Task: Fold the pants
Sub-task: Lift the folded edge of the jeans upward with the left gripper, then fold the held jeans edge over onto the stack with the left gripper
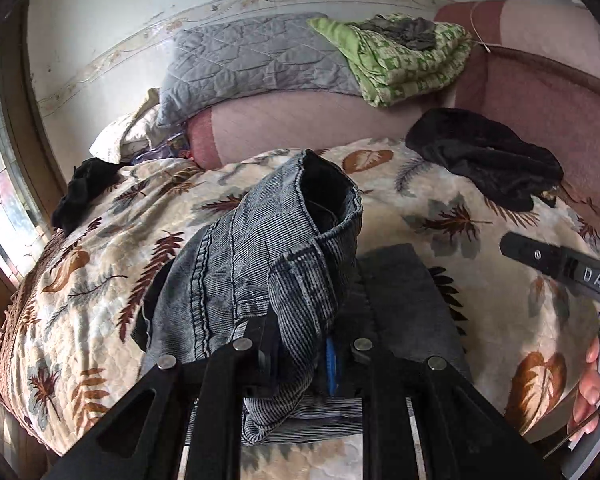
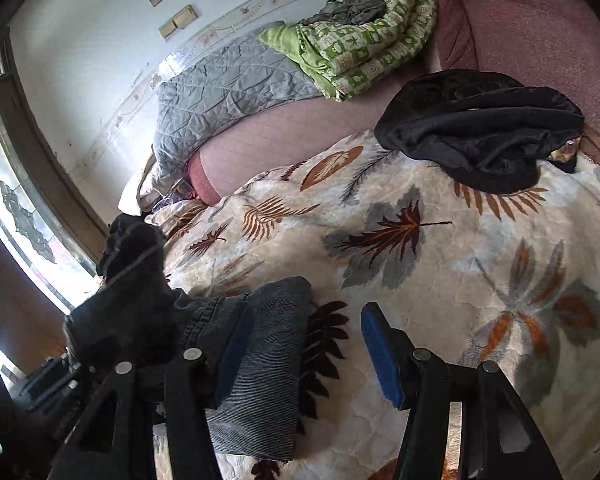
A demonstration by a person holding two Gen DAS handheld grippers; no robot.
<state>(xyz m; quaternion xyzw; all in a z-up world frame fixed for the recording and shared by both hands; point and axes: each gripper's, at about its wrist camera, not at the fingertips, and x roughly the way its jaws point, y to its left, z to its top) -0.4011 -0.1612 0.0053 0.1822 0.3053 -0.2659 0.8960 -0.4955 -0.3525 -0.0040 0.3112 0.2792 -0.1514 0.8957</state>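
The pants [image 1: 268, 280] lay bunched on the bed [image 1: 440, 208], half folded at best, one end raised in the clamped left gripper [image 1: 300, 356], the right gripper [image 2: 300, 352] spread empty alongside.

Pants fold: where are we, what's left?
Done: part of the grey corduroy pants lies flat on the leaf-print bedspread. In hand: the left gripper is shut on a bunched section, hem opening lifted. The right gripper is open, holding nothing, one finger over the flat part. Left: lay the lifted section over and smooth it.
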